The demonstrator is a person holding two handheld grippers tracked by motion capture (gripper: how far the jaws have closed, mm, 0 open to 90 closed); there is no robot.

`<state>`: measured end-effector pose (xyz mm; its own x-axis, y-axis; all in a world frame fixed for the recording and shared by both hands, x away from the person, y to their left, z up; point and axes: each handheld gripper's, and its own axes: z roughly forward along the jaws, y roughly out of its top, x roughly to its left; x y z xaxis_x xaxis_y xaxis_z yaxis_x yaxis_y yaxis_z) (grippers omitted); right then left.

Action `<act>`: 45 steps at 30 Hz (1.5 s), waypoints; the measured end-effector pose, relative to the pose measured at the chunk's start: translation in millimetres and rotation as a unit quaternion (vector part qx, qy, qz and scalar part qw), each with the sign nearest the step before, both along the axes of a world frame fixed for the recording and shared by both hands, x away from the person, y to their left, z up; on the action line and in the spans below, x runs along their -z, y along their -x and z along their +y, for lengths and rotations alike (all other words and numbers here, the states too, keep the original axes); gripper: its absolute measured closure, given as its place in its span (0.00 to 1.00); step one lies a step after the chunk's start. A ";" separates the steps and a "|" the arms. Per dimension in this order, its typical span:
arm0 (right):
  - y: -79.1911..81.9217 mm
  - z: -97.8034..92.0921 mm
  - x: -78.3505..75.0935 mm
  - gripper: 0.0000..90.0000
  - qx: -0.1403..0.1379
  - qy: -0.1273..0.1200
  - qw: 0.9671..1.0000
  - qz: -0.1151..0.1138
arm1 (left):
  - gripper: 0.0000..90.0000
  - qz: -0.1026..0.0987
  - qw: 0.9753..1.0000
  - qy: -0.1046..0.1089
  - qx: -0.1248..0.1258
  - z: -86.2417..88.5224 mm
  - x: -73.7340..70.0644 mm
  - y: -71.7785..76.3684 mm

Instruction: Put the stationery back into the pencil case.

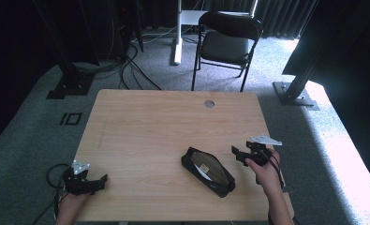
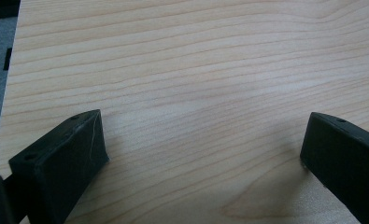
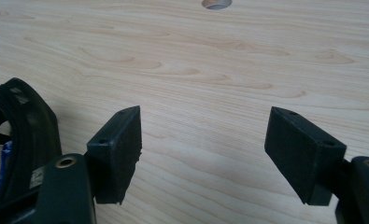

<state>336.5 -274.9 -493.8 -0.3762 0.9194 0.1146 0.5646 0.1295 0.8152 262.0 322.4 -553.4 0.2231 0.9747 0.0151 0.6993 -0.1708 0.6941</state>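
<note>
You have one black pouch to work with; it lies in the lower middle of the high view, slanting from upper left to lower right, its top open on a pale lining. In the right gripper view one end of the pouch curves along the left edge of the frame, just beside your left-hand jaw but not between the jaws.

Two grippers are in your hands. Your right gripper sits just right of the pouch in the high view, near it but apart, held in your right hand with the forearm rising from the bottom edge and the jaws pointing left toward the pouch. Its jaws stand spread wide over bare wood, nothing between them.

Your left gripper rests at the lower left of the high view, well apart from the pouch, jaws pointing right. They too are spread wide, with only wood grain between.

One wooden table carries it all, with one round hole near its far edge; one black folding chair stands beyond it at the top of the frame
</note>
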 end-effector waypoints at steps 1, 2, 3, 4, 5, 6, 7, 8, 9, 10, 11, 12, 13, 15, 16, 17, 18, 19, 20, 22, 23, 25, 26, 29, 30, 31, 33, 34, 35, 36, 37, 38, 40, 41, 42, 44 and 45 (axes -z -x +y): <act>1.2 -1.3 1.0 0.30 0.002 -0.002 1.000 0.001 | 0.01 0.000 1.000 0.000 0.000 0.0 0.0 0.0; 2.2 -2.7 2.4 0.30 0.003 0.001 1.000 0.002 | 0.01 0.000 1.000 0.000 0.000 0.0 0.0 0.0; 3.2 -3.9 4.0 0.30 0.006 0.005 1.000 0.003 | 0.01 0.000 1.000 0.000 0.000 0.0 0.0 0.0; 4.2 -5.1 5.6 0.30 0.009 0.008 1.000 0.004 | 0.01 0.000 1.000 0.000 0.000 0.0 0.0 0.0; 5.2 -6.2 7.6 0.30 0.013 0.010 1.000 0.005 | 0.01 0.000 1.000 0.000 0.000 0.0 0.0 0.0; 6.2 -7.2 9.5 0.30 0.015 0.009 1.000 0.007 | 0.01 0.000 1.000 0.000 0.000 0.0 0.0 0.0; 7.3 -8.5 11.5 0.30 0.017 0.009 1.000 0.010 | 0.01 0.000 1.000 0.000 0.000 0.0 0.0 0.0; 8.3 -9.5 13.5 0.29 0.019 0.008 1.000 0.012 | 0.01 0.000 1.000 0.000 0.000 0.0 0.0 0.0; 9.5 -10.8 15.4 0.29 0.020 0.009 1.000 0.014 | 0.01 0.000 1.000 0.000 0.000 0.0 0.0 0.0; 10.8 -12.1 17.0 0.29 0.024 0.008 1.000 0.015 | 0.01 0.000 1.000 0.000 0.000 0.0 0.0 0.0; 11.9 -13.5 18.5 0.29 0.027 0.004 0.999 0.017 | 0.01 0.000 1.000 0.000 0.000 0.0 0.0 0.0; 13.1 -15.0 19.5 0.29 0.028 0.000 0.999 0.021 | 0.01 0.000 1.000 0.000 0.000 0.0 0.0 0.0; 14.1 -16.9 20.1 0.29 0.030 -0.002 0.999 0.022 | 0.01 0.000 1.000 0.000 0.000 0.0 0.0 0.0; 15.4 -18.2 20.5 0.29 0.033 -0.002 0.999 0.022 | 0.01 0.000 1.000 0.000 0.000 0.0 0.0 0.0; 16.6 -19.7 21.1 0.29 0.033 -0.001 0.999 0.022 | 0.01 0.000 1.000 0.000 0.000 0.0 0.0 0.0; 19.6 -22.1 22.7 0.27 0.039 -0.004 0.999 0.028 | 0.01 0.000 1.000 0.000 0.000 0.0 0.0 0.0; 20.7 -22.9 23.3 0.27 0.041 -0.002 0.999 0.031 | 0.01 0.000 1.000 0.000 0.000 0.0 0.0 0.0; 21.8 -23.8 24.0 0.27 0.040 0.001 0.999 0.032 | 0.01 0.000 1.000 0.000 0.000 0.0 0.0 0.0; 23.6 -25.1 25.1 0.27 0.043 0.000 0.998 0.037 | 0.01 0.000 1.000 0.000 0.000 0.0 0.0 0.0; 26.2 -27.7 27.0 0.27 0.048 -0.001 0.998 0.038 | 0.01 0.000 1.000 0.000 0.000 0.0 0.0 0.0; 27.5 -29.1 27.9 0.27 0.050 0.004 0.998 0.038 | 0.01 0.000 1.000 0.000 0.000 0.0 0.0 0.0; 31.6 -31.9 32.0 0.27 0.057 0.009 0.997 0.042 | 0.01 -0.001 1.000 0.000 0.000 0.0 0.2 0.0; 31.6 -31.9 32.0 0.27 0.057 0.009 0.997 0.042 | 0.01 -0.001 1.000 0.000 0.000 0.0 0.2 0.0; 37.0 -32.9 36.5 0.23 0.071 0.007 0.996 0.053 | 0.01 0.000 1.000 -0.001 0.000 0.1 0.1 0.0; 39.1 -32.8 37.6 0.23 0.079 0.007 0.995 0.058 | 0.01 0.000 1.000 -0.001 0.000 0.1 0.1 0.0; 42.6 -33.5 39.9 0.22 0.085 0.002 0.995 0.060 | 0.01 0.000 1.000 -0.001 0.000 0.1 0.1 0.0; 44.4 -34.2 40.7 0.21 0.088 0.003 0.994 0.062 | 0.01 0.000 1.000 -0.001 0.000 0.1 0.1 0.0; 45.9 -35.1 41.5 0.21 0.094 0.005 0.994 0.061 | 0.01 0.000 1.000 -0.001 0.000 0.1 0.1 0.0; 47.4 -36.0 42.2 0.21 0.097 0.010 0.993 0.060 | 0.01 0.000 1.000 -0.001 0.000 0.1 0.1 0.0; 48.8 -36.9 43.0 0.20 0.103 0.011 0.993 0.059 | 0.01 0.000 1.000 -0.001 0.000 0.1 0.1 0.0; 50.0 -37.9 43.8 0.19 0.106 0.013 0.993 0.058 | 0.01 0.000 1.000 -0.001 0.000 0.0 0.1 0.0; 51.2 -38.6 44.7 0.19 0.109 0.016 0.992 0.059 | 0.01 0.000 1.000 -0.001 0.000 0.1 0.1 0.0; 53.7 -39.5 47.1 0.19 0.113 0.023 0.992 0.058 | 0.01 0.000 1.000 -0.001 0.000 0.1 0.1 0.0; 55.1 -39.9 48.3 0.18 0.116 0.021 0.991 0.059 | 0.01 0.000 1.000 -0.001 0.000 0.1 0.1 0.0; 56.6 -40.0 49.3 0.16 0.119 0.017 0.991 0.059 | 0.01 0.000 1.000 -0.001 0.000 0.1 0.1 0.0; 60.1 -40.9 50.9 0.15 0.121 0.019 0.991 0.057 | 0.01 0.000 1.000 -0.001 0.001 0.1 0.1 0.0; 60.1 -40.9 50.9 0.15 0.121 0.019 0.991 0.057 | 0.01 0.000 1.000 -0.001 0.001 0.1 0.1 0.0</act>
